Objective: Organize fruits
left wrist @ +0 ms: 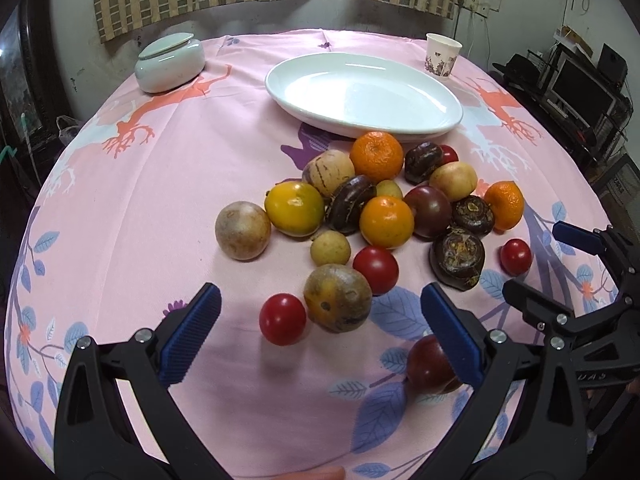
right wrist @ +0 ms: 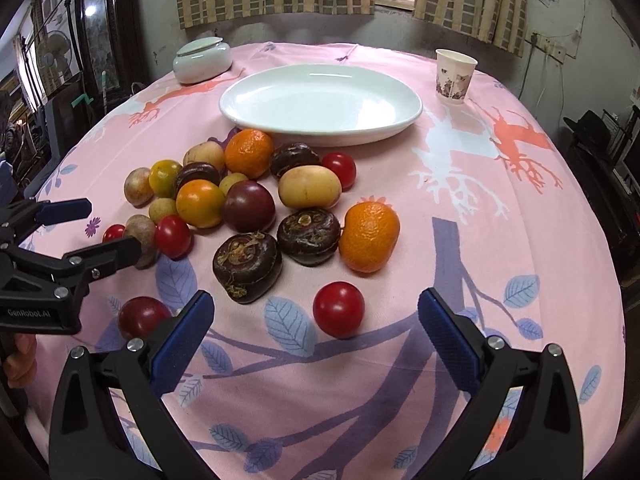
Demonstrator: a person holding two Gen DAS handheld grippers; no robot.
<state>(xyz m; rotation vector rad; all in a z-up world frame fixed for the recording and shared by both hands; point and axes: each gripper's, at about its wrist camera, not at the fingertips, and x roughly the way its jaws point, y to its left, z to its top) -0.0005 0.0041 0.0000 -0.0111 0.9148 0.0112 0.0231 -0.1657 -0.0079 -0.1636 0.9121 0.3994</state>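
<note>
**Fruit loose on the cloth, plate bare, both grippers spread**

Left wrist view: your left gripper (left wrist: 320,320) stands with its fingers wide apart, gripping nothing. Between its blue pads (left wrist: 192,336) lie a red cherry tomato (left wrist: 282,319) and, touching it, a mottled brown-yellow fruit (left wrist: 337,298). The white oval plate (left wrist: 440,92) sits beyond the fruit pile (left wrist: 384,200), on the far side of it from you; an orange (left wrist: 376,156) lies just beside the plate's near rim. A dark plum (left wrist: 428,364) is partly hidden behind the right-hand pad.

Right wrist view: your right gripper (right wrist: 314,320) is likewise spread, holding nothing. A single red tomato (right wrist: 338,309) lies between its fingers, well short of the plate (right wrist: 248,96). Two dark water chestnuts (right wrist: 247,267) sit between that tomato and the plate. A paper cup (right wrist: 455,76) stands right of the plate; a lidded white jar (right wrist: 202,60) stands left of it.
</note>
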